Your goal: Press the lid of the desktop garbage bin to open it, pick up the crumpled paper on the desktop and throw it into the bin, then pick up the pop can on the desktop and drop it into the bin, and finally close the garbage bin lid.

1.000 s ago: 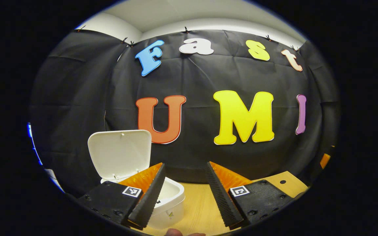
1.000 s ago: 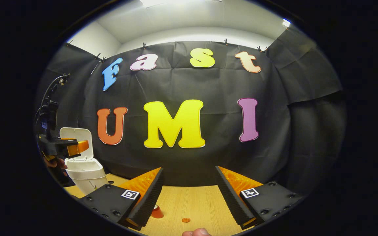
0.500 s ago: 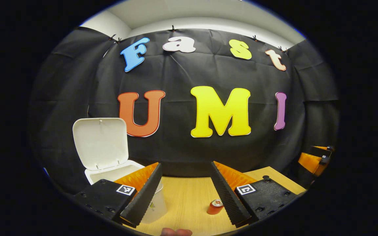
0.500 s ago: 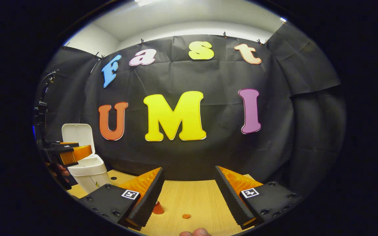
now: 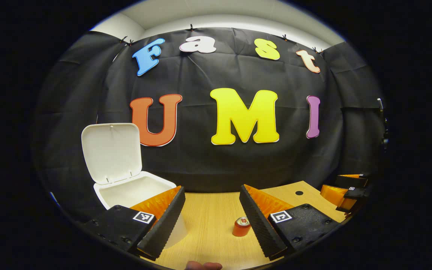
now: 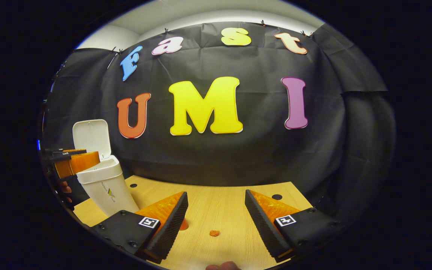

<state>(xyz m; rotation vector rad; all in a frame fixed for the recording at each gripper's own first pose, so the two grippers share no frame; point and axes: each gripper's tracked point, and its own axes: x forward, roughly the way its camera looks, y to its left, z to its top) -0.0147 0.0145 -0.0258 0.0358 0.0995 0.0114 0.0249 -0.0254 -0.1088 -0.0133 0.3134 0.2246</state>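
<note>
Wooden desk (image 5: 212, 225) under both grippers, black cloth wall behind. So the bin (image 5: 133, 191) has its lid (image 5: 111, 152) flipped up and standing open, which means the first step looks done. Left gripper (image 5: 210, 221) is spread wide with nothing in it; the bin sits just ahead and to its left, partly behind its left finger, and the can (image 5: 241, 227) stands upright on the desk right beside the inner edge of its right finger. Right gripper (image 6: 216, 221) is wide open and empty too; from there the bin (image 6: 105, 185) is off to the far left, and the can (image 6: 183, 225) just peeks out from behind its left finger. There's a small orange scrap (image 6: 214, 233) on the desk between its fingers, not sure what it is. Can't spot any crumpled paper on the desk, and I can't see down into the bin, so my guess is it's already tossed. Left to do: grab the can, drop it in, shut the lid.
</note>
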